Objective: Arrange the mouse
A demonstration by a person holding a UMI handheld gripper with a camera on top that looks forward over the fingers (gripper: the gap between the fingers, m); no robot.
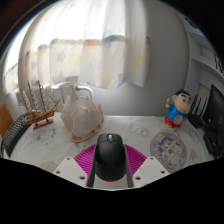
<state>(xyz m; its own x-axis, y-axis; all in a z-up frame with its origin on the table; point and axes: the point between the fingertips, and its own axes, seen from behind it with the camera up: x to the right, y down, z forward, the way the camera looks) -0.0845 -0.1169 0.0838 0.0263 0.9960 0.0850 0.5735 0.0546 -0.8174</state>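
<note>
A black computer mouse (110, 155) with a scroll wheel sits between my two fingers, its nose pointing away from me. My gripper (110, 172) is closed on it: both fingers lie against the mouse's sides, and the pink pads (88, 160) show on either side. The mouse's rear end is hidden low between the fingers. I cannot tell whether it rests on the white table (140, 135) or is held just above it.
Beyond the fingers a clear glass jar (80, 115) stands left of centre, with a wooden ship model (40, 108) further left. A toy figure (178, 108) stands at the right, a shiny round disc (168, 148) in front of it. A dark screen (215, 118) is at the far right. Curtains hang behind.
</note>
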